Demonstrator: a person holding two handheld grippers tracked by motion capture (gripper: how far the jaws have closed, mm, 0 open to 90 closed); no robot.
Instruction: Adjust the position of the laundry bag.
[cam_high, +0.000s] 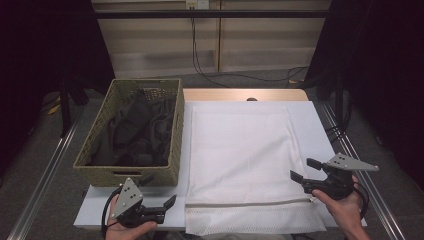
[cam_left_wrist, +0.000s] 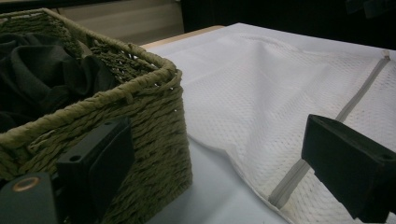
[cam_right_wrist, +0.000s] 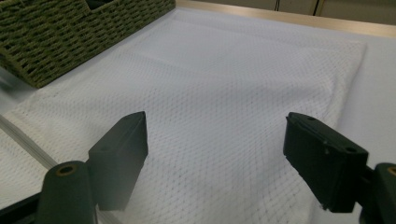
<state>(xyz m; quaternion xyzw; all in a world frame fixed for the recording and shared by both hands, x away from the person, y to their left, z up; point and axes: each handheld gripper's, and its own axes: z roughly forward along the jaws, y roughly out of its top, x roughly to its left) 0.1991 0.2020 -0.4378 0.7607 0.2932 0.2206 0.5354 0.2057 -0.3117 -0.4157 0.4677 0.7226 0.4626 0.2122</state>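
Observation:
A white mesh laundry bag (cam_high: 240, 150) lies flat on the table, its grey zipper (cam_high: 250, 203) running across near the front edge. To its left stands a woven basket (cam_high: 125, 172) holding dark clothes (cam_high: 140, 130). My left gripper (cam_high: 167, 206) is held low at the front left, just before the basket's near corner, jaws open and pointing right toward the bag. In the left gripper view the gripper (cam_left_wrist: 217, 140) frames the basket (cam_left_wrist: 149, 121) and the zipper (cam_left_wrist: 359, 95). My right gripper (cam_high: 304, 169) hovers open at the bag's right edge; between its jaws (cam_right_wrist: 217, 126) lies bare mesh (cam_right_wrist: 224, 70).
The table (cam_high: 95, 210) has a white top with a wooden strip (cam_high: 225, 95) at the back. Metal rails (cam_high: 45, 175) run along both sides on the floor. Cables (cam_high: 240, 75) trail across the floor behind the table, in front of a panelled wall.

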